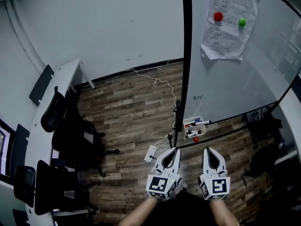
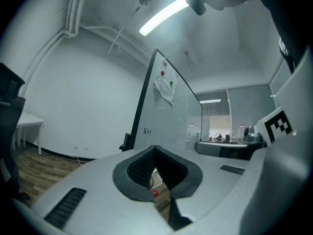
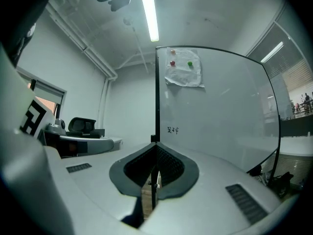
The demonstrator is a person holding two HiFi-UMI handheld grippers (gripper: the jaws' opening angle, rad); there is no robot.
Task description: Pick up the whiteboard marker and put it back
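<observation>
The whiteboard [image 1: 235, 55] stands to the right, and at its lower left corner hangs a small white tray [image 1: 191, 122] that holds several markers [image 1: 194, 127] with blue and red caps. A small red thing [image 1: 195, 139] lies just below the tray. My left gripper [image 1: 175, 149] and right gripper [image 1: 208, 149] are side by side at the bottom, pointing toward the tray and short of it. Both are shut with nothing in them. The left gripper view has its jaws [image 2: 155, 150] closed before the whiteboard [image 2: 171, 121]. The right gripper view has its jaws [image 3: 156, 146] closed on the board's black edge line.
A paper [image 1: 228, 22] is pinned to the board with a red magnet [image 1: 218, 16] and a green one [image 1: 242, 21]. A white power strip [image 1: 150, 153] and its cable lie on the wood floor. A white desk [image 1: 51, 93] and black chairs [image 1: 70, 140] stand at the left.
</observation>
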